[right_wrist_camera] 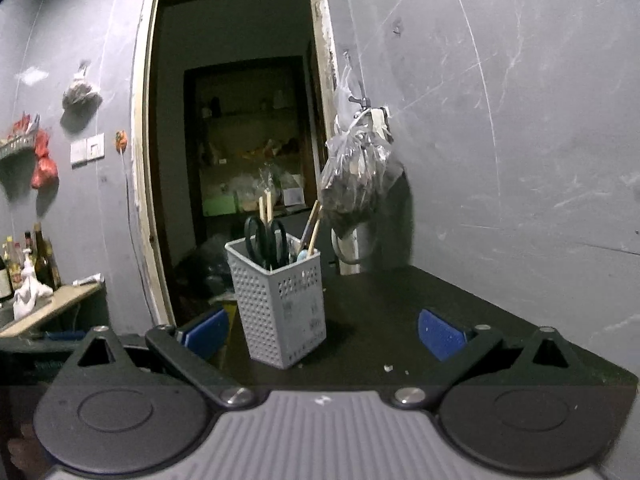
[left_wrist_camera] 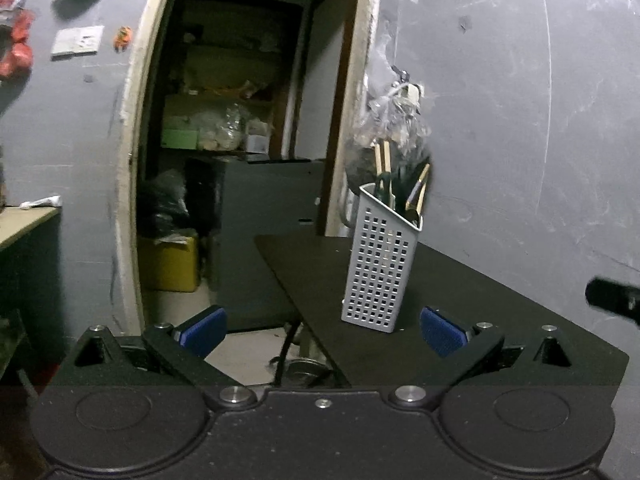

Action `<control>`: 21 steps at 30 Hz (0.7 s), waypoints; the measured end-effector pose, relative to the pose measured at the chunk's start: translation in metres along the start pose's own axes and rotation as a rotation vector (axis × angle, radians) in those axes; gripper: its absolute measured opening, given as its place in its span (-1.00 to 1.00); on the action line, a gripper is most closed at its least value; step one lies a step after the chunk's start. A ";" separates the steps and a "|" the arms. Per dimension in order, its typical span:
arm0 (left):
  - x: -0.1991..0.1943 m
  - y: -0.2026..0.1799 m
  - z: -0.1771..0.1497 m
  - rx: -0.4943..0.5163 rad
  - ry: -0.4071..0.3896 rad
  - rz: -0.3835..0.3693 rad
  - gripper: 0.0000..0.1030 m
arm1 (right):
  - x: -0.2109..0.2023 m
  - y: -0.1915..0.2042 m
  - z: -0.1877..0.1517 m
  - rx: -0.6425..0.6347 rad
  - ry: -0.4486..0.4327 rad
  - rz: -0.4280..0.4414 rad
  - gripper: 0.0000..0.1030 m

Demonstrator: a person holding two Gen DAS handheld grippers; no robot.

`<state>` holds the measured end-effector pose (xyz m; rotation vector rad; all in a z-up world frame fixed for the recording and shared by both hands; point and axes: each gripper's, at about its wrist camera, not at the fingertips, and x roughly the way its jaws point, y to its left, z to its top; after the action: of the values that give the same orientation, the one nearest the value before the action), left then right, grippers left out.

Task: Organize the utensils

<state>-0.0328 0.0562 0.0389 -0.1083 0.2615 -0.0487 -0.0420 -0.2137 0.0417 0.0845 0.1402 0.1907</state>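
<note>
My left gripper point(left_wrist_camera: 322, 332) is spread wide and holds nothing, with the grey perforated utensil holder point(left_wrist_camera: 378, 270) standing upright on the black table point(left_wrist_camera: 480, 320), right of centre in its view. My right gripper point(right_wrist_camera: 322, 334) is just as wide and empty. In its view the holder sits at centre, with black-handled scissors point(right_wrist_camera: 266, 240) and chopsticks point(right_wrist_camera: 265, 208) sticking up from it.

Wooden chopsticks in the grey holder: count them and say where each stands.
2 clearly: a pair of pale wooden chopsticks upright at the back left of the grey perforated plastic holder, behind the black-handled scissors. Tan-handled utensils lean right; more may be hidden.
</note>
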 end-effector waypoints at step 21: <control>-0.084 -0.017 -0.019 0.032 -0.078 0.069 0.99 | -0.076 0.016 -0.025 -0.032 0.004 -0.008 1.00</control>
<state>-0.1198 0.0426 0.0441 -0.0694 0.1860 0.0196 -0.1230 -0.2109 0.0282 0.0520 0.1418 0.1852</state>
